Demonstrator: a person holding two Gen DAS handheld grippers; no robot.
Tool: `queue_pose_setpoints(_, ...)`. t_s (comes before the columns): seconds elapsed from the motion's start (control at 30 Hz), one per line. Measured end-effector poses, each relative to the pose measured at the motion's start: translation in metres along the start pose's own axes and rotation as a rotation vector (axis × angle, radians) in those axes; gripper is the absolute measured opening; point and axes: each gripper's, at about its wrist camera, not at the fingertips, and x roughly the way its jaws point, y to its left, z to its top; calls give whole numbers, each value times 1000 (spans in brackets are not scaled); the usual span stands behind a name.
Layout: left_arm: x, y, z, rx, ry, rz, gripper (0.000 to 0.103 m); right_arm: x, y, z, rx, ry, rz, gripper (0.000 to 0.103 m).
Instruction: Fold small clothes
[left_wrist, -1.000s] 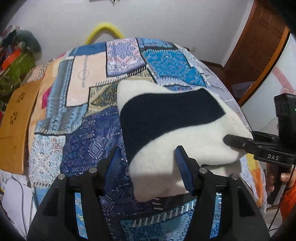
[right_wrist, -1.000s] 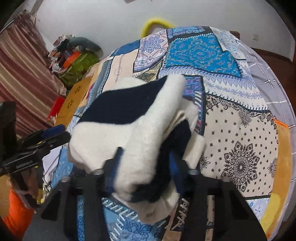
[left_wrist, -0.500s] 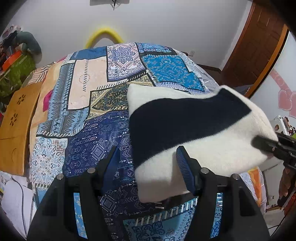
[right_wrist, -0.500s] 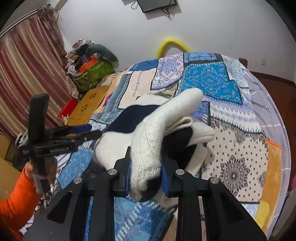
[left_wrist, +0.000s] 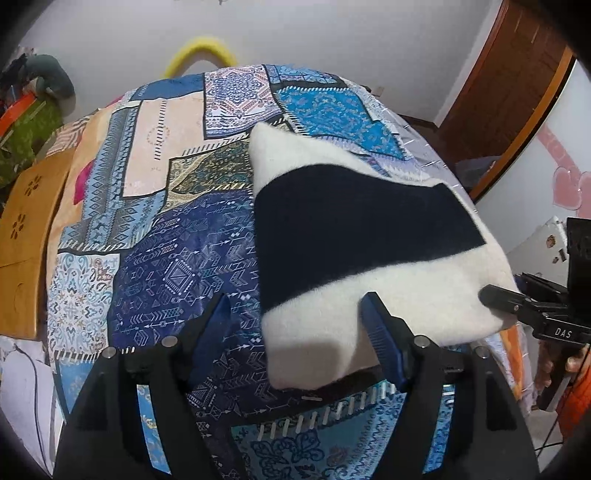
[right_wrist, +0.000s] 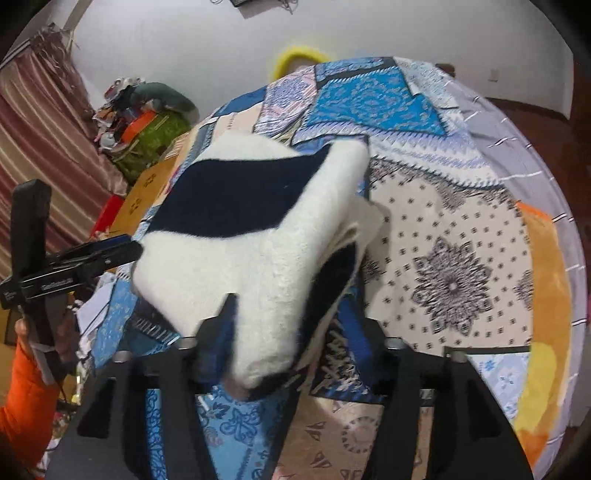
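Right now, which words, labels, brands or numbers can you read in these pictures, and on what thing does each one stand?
"DAS": white letters on the black body of the right gripper, seen from the left wrist camera.
White print on the black body of the left gripper, seen from the right wrist camera: too blurred to read.
Nothing else readable: the folded garment and bedspread carry only patterns.

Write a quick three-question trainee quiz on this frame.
1. True or false: the black-and-white garment is folded into layers over the patchwork bedspread.
2. The person's sleeve is: A orange, B green, C blue?
3. Fill in: the right tongs are ____.
Key: 1 true. 2 A. 3 open; their jaws have just been opening, with the garment between them but not pinched.
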Motion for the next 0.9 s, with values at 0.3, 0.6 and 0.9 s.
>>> queue_pose_setpoints(0.3, 24, 0, 22, -74, 78, -132, 73, 15, -16, 28, 71, 2, -13, 82)
queue_pose_setpoints(0.6, 65, 19, 36, -209, 159, -231, 93, 63, -43, 29, 243, 112, 147, 89)
queue_pose_setpoints(0.9, 89, 30, 38, -307, 207, -342, 94, 68, -33, 27, 262, 125, 236, 67)
